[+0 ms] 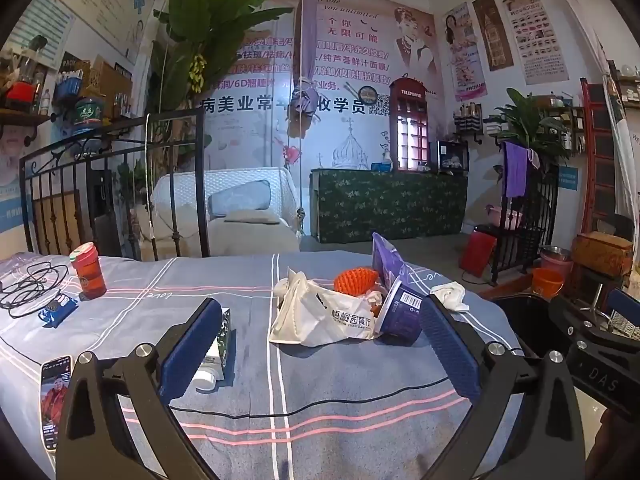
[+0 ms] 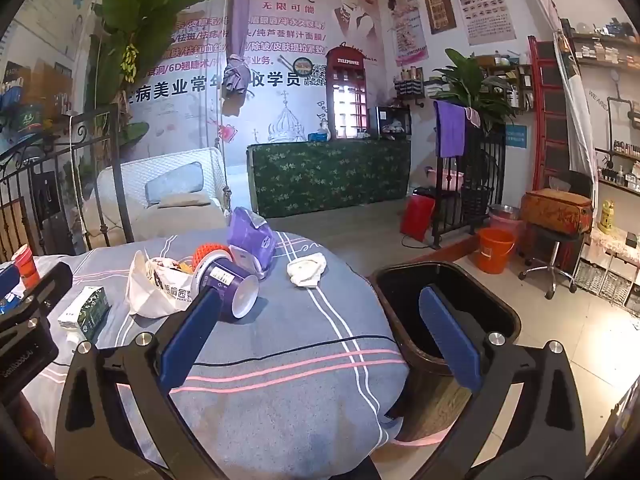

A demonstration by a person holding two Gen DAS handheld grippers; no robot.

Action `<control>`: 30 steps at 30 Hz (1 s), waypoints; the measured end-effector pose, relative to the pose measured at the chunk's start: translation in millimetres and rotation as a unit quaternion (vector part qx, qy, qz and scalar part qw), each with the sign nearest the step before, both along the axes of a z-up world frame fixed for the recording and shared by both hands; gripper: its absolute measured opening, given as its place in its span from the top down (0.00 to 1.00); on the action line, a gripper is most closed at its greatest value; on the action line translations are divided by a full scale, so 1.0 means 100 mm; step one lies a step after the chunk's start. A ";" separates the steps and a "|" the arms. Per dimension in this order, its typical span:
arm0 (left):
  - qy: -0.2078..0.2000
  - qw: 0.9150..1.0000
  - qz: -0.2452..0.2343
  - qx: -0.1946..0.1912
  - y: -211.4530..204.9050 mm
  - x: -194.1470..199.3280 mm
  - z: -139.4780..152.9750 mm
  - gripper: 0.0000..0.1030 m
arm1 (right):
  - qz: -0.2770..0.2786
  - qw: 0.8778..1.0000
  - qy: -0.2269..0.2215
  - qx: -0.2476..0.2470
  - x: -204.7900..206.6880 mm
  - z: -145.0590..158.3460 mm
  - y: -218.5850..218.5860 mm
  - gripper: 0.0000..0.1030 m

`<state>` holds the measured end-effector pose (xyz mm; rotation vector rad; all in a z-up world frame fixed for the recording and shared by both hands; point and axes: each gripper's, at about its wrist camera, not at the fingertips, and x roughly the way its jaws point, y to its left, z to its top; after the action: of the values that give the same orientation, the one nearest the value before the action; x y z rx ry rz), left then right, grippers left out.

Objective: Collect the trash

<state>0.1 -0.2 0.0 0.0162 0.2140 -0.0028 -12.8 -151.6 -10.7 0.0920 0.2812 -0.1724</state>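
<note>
Grey striped cloth [image 1: 340,384] covers the table; trash pile sits at 12 o'clock from the left gripper [image 1: 320,354]: white printed plastic bag [image 1: 320,316], purple paper cup [image 1: 402,316] tipped on its side against it, orange ribbed ball [image 1: 355,280] and purple pouch [image 1: 386,260] behind. Crumpled white tissue [image 2: 307,268] lies apart at 1 o'clock. Green-white carton [image 2: 86,312] at 10 o'clock. Both tongs released, nothing between the pads. Right gripper [image 2: 320,336] hovers over the table edge, dark bin [image 2: 448,304] at 2 o'clock, just beside the table.
</note>
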 end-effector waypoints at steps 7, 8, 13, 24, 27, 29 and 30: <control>-0.004 1.000 -0.002 0.001 -0.02 -0.03 -0.06 0.05 | 0.002 1.000 0.004 -0.006 -0.01 -0.04 0.03 0.04; -0.005 1.000 -0.003 0.001 -0.02 -0.05 -0.06 0.05 | 0.002 1.000 0.004 -0.001 -0.04 0.00 -0.02 0.04; 0.008 1.000 -0.002 -0.003 0.00 0.08 -0.07 0.05 | 0.006 1.000 0.009 -0.004 -0.02 -0.02 -0.02 0.05; 0.011 1.000 -0.002 -0.004 0.01 0.04 -0.06 0.05 | 0.003 1.000 0.004 -0.004 0.00 -0.01 -0.02 0.04; 0.011 1.000 -0.002 -0.005 0.01 0.04 -0.07 0.05 | 0.004 1.000 0.008 -0.001 0.00 0.00 -0.02 0.04; 0.012 1.000 -0.002 -0.005 0.02 0.04 -0.07 0.05 | 0.003 1.000 0.003 -0.002 -0.02 0.00 0.00 0.04; 0.012 1.000 -0.002 -0.005 0.02 0.05 -0.07 0.05 | 0.003 1.000 0.002 -0.002 -0.02 0.01 0.00 0.04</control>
<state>4.8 1.3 -7.0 0.0056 0.2378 -0.0075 -14.7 -151.3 -9.9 0.0866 0.2854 -0.1672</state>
